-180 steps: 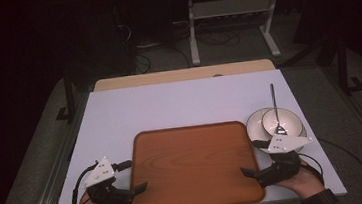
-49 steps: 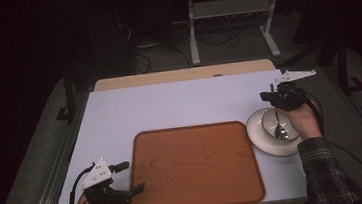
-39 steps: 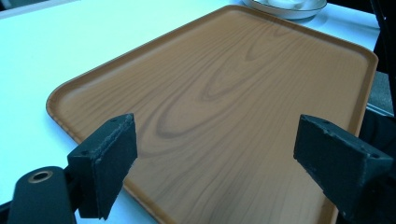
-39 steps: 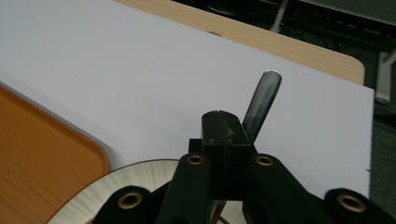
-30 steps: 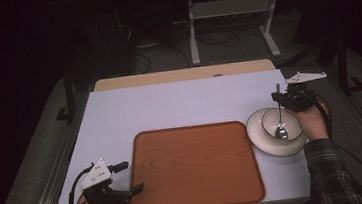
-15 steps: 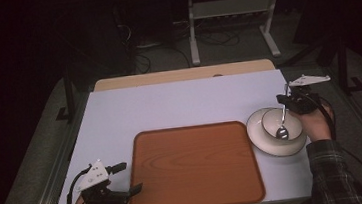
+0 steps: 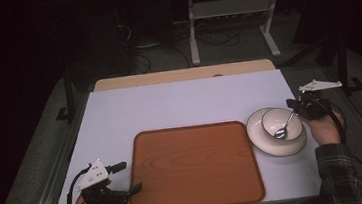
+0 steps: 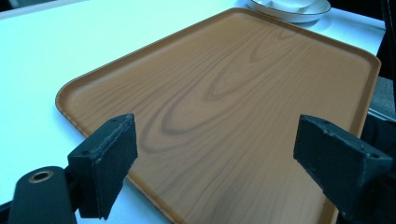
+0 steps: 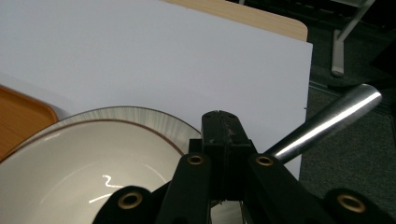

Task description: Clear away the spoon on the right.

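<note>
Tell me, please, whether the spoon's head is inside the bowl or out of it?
Inside. In the high view the spoon slants down from the right gripper, shut on its handle, and its head lies within the bowl.

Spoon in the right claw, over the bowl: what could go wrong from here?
1. The right claw pinches the silver metal spoon by its thin handle; it could swivel or slip, judging by the narrow grip.
2. The white ceramic bowl sits loose on its white plate; a push with the spoon may slide or tip it.
3. The open left claw rests at the brown wooden tray edge and may nudge it.
</note>
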